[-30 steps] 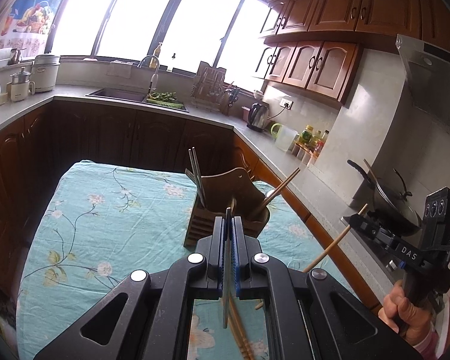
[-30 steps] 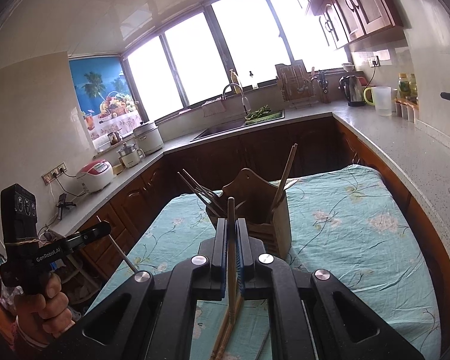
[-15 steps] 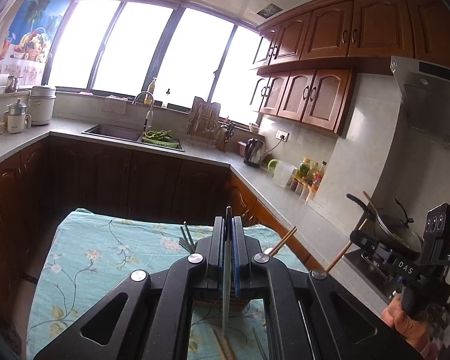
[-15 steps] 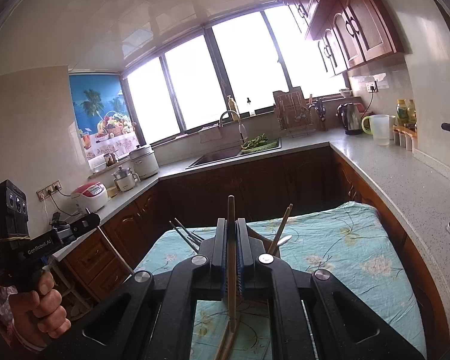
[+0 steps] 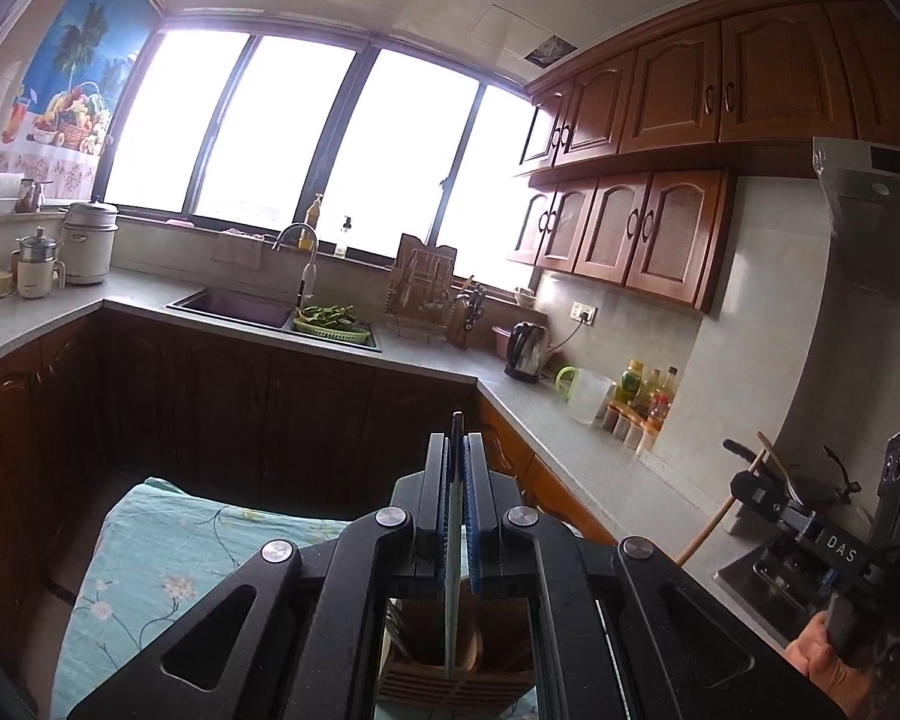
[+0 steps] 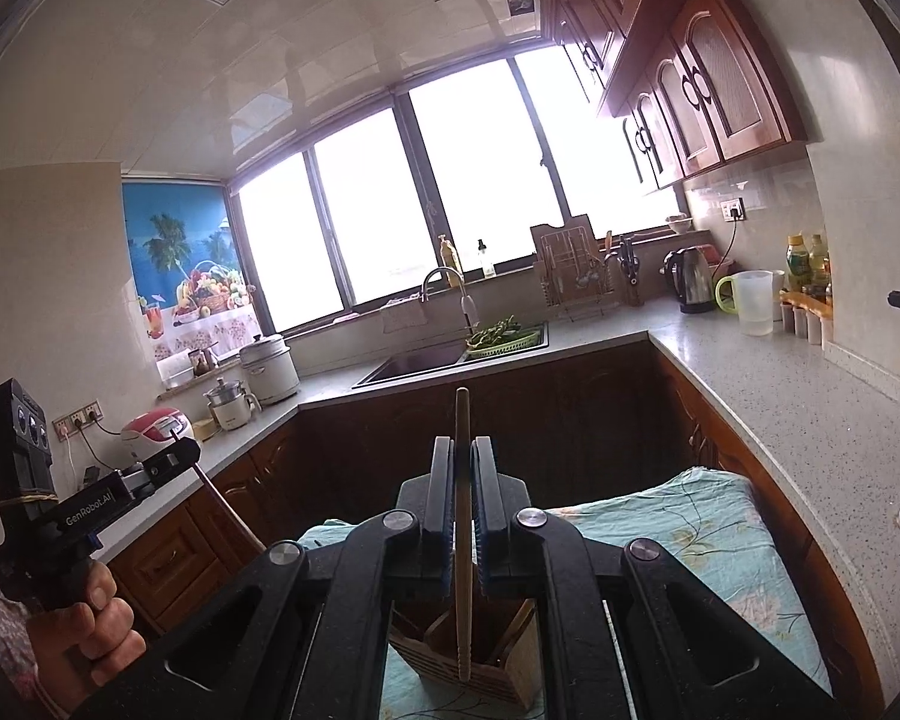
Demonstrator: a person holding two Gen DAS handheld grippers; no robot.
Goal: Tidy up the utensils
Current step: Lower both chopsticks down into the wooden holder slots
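Wooden holder (image 6: 480, 669) (utensils inside) sits below both fingers, left (image 5: 456, 516) pinching a dark chopstick (image 5: 453, 570), right (image 6: 463, 516) a wooden chopstick (image 6: 463, 540).

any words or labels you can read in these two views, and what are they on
"DAS" – on the body of the right gripper, seen from the left wrist view.
"GenRobot.AI" – on the body of the left gripper, seen from the right wrist view.
Labels on the condiment bottles are too small to read.
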